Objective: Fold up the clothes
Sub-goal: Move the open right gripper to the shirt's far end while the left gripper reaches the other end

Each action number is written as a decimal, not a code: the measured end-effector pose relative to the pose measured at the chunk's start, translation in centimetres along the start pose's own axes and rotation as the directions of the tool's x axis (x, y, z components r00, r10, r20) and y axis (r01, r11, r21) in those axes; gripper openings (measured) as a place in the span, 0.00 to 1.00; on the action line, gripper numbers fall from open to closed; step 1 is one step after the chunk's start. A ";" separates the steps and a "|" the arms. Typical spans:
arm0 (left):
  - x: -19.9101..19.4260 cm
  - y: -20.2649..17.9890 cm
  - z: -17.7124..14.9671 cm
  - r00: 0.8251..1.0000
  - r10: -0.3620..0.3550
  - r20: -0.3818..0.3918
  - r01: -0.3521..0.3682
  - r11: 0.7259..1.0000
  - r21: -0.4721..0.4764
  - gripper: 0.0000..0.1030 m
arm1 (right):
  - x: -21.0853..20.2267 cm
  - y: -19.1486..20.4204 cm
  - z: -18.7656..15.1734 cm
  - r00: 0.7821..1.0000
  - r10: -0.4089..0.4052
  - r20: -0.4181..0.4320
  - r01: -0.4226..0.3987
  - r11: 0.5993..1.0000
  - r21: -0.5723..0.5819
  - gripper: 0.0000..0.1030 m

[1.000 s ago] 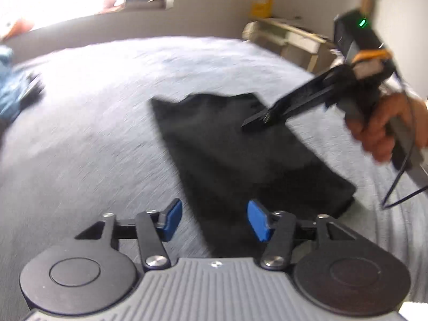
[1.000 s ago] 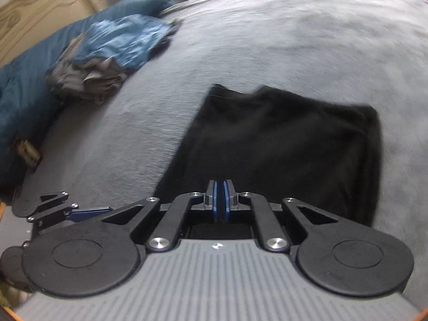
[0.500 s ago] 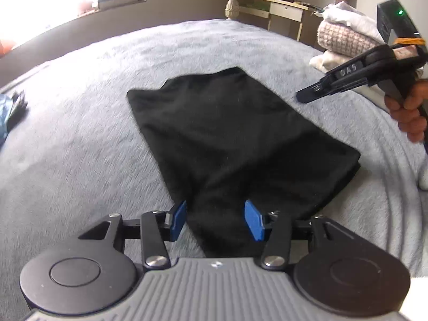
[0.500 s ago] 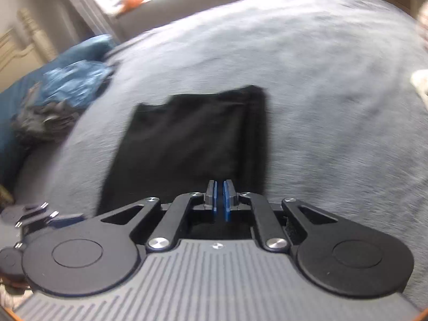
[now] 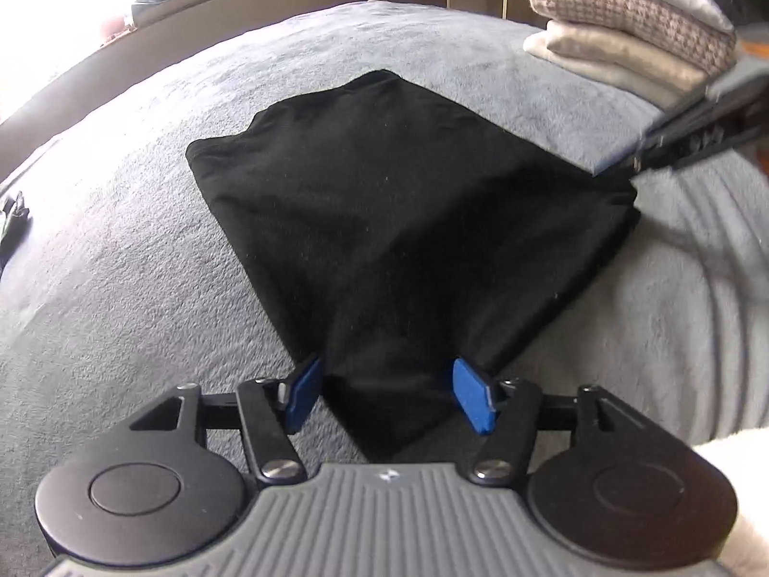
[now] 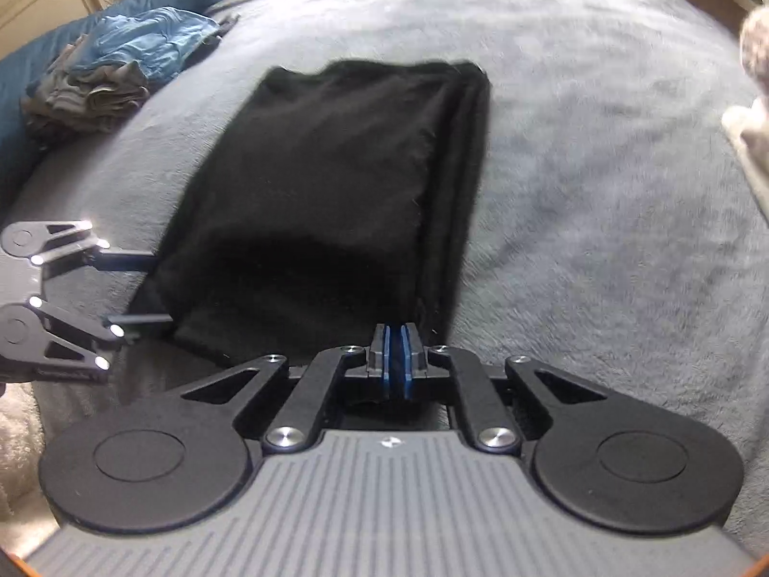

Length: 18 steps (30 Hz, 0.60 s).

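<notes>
The black garment (image 5: 399, 221) lies folded into a long rectangle on the grey blanket (image 5: 120, 264) that covers the bed, about mid-bed, with bare blanket on all sides of it. Its near corner runs between the blue pads (image 5: 302, 393) of the left gripper (image 5: 387, 392), whose fingers stand spread wide apart with the cloth lying loosely between them, not pinched. The right gripper (image 6: 395, 355) has its fingers pressed together at the other near corner of the garment; a dark edge of cloth sits just under the closed pads, though whether any fabric is actually caught between them cannot be told (from the left wrist view that gripper shows only as a blurred dark shape at the garment's right corner). Along the garment's right side in the right wrist view the layers show as narrow parallel folds. Toward the far right edge of the bed sits a stack of folded clothes (image 5: 625, 24), pale and checked pieces, well apart from the garment. At the far left edge, a heap of blue and grey clothes (image 6: 110, 67) rests against a blue pillow (image 6: 29, 77). Nothing lies on the garment itself.
</notes>
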<state>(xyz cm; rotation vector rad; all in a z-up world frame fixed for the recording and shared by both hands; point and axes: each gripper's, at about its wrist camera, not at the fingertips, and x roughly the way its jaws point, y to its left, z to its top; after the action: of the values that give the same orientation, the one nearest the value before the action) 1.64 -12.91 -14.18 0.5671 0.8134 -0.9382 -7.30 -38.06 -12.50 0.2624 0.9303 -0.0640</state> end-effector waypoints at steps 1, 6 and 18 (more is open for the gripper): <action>0.0 0.0 -0.1 1.000 0.001 -0.006 -0.001 1.000 0.000 0.64 | -0.2 0.7 0.3 1.000 0.017 0.019 -0.017 1.000 -0.014 0.05; -0.2 0.5 -0.1 0.999 -0.002 -0.035 0.001 1.000 -0.031 0.64 | 2.5 4.9 1.3 0.992 0.117 0.040 -0.113 0.990 -0.079 0.05; -3.5 1.8 -0.4 1.000 0.006 -0.017 -0.008 0.992 -0.122 0.66 | -3.6 2.3 -4.0 0.998 -0.023 -0.054 0.029 0.995 0.096 0.06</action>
<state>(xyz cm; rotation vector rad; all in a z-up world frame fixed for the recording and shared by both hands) 1.88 -10.11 -11.46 0.4718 0.8770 -0.8715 -12.21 -35.06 -11.47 0.3428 0.9851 -0.1267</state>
